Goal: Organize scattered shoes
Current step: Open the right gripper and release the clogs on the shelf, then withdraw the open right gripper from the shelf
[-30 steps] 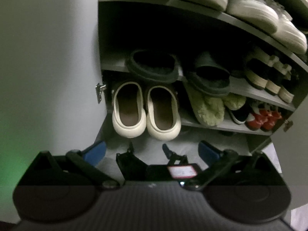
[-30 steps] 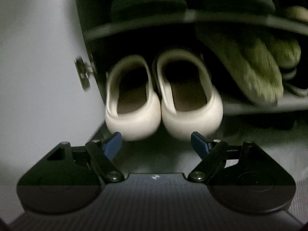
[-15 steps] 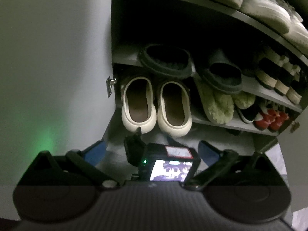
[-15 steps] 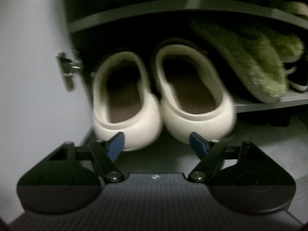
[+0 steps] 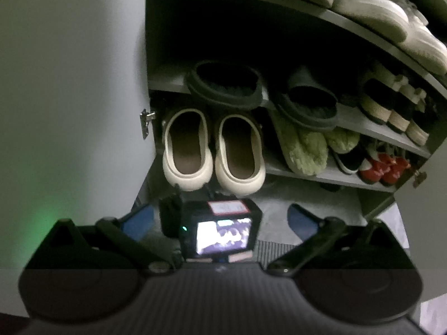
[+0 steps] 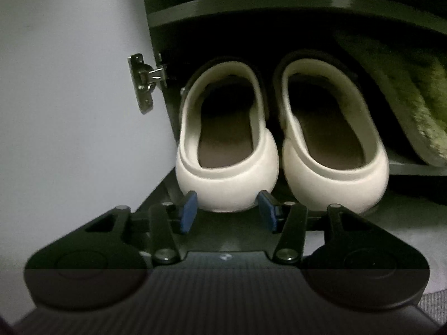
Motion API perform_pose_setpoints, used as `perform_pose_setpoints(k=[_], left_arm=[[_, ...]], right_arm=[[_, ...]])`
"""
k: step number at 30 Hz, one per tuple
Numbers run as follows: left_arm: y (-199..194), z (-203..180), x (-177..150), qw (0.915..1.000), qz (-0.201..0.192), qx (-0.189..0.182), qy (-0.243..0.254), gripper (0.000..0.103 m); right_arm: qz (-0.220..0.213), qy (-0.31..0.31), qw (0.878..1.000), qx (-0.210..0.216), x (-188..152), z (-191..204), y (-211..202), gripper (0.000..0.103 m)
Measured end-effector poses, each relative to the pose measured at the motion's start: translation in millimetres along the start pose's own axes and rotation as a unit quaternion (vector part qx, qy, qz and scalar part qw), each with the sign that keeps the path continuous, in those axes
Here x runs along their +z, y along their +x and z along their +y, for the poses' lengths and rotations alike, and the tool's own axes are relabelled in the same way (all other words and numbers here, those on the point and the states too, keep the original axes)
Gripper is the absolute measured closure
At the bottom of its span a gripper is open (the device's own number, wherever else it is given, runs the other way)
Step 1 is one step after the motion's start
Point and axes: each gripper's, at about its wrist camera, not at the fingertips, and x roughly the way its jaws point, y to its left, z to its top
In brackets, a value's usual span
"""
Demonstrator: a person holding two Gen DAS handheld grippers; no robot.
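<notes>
A pair of cream clogs stands heels-out at the left end of the cabinet's lowest shelf, the left clog (image 6: 227,150) beside the right clog (image 6: 332,150). They also show in the left wrist view as the left clog (image 5: 185,150) and the right clog (image 5: 240,153). My right gripper (image 6: 227,212) has its blue pads (image 6: 188,209) against both sides of the left clog's heel, and its jaws are opening slightly. The right gripper unit's back with its lit screen (image 5: 223,236) sits just below the clogs. My left gripper (image 5: 219,219) hangs back, open and holding nothing.
Open shoe cabinet with a white door (image 6: 69,97) and a metal hinge (image 6: 145,81) at left. Green fuzzy slippers (image 5: 304,148), dark slippers (image 5: 226,83), red shoes (image 5: 382,167) and white sneakers (image 5: 371,8) fill the shelves. Grey floor (image 5: 279,203) lies below.
My right gripper has shifted from between the two clogs to the left one, and its jaws have narrowed around that heel. The right gripper's unit has risen into the left wrist view.
</notes>
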Motion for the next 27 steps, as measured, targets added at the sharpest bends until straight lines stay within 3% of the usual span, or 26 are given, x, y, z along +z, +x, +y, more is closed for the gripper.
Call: perform_pose_setpoints(k=[13,16,20,23,25,27], left_arm=[[7,-5,-7,0.9999,0.008,0.006,0.011,0.0],[8,-10,-3,0.9998,0.002,0.004,0.018,0.0],[7,-16,-3,0.9998,-0.004,0.0,0.02,0.0],[10,-22,-6,0.9996,0.007,-0.006,0.028,0.0],[11,-25,-6,0.9994,0.008,-0.01,0.032,0.0],[12,-26,-4,0.9994,0.006,-0.013,0.032,0.0]], right_arm=[[-0.014,0.026,0.999,0.019,-2,-4,-5,0.054],[-0.028,0.043,0.999,-0.001,-5,-19,-26,0.048],[-0.032,0.091,0.995,-0.023,-13,-57,-50,0.047],[-0.036,0.205,0.978,0.013,-18,-109,-47,0.046],[-0.051,0.27,0.96,0.058,-19,-133,-40,0.044],[-0.056,0.324,0.941,0.077,-24,-145,-36,0.041]])
